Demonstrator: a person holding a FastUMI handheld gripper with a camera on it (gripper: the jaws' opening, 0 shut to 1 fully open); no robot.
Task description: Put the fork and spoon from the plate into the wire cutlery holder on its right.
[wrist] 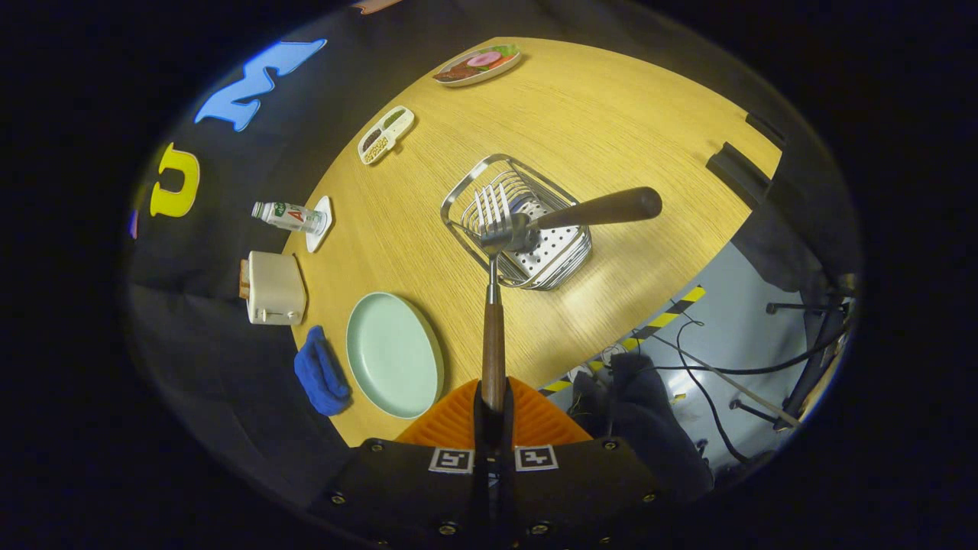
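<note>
Gripper (493,409) clamped on fork (493,305) handle, tines over wire cutlery holder (519,229); spoon (588,211) already inside (plate (393,355) bare).

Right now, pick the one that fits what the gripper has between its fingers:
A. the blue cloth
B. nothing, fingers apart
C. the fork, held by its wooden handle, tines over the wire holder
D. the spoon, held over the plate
C: the gripper is closed on the wooden handle of the fork, whose tines reach over the wire cutlery holder, where the spoon already rests; the plate is bare.
</note>
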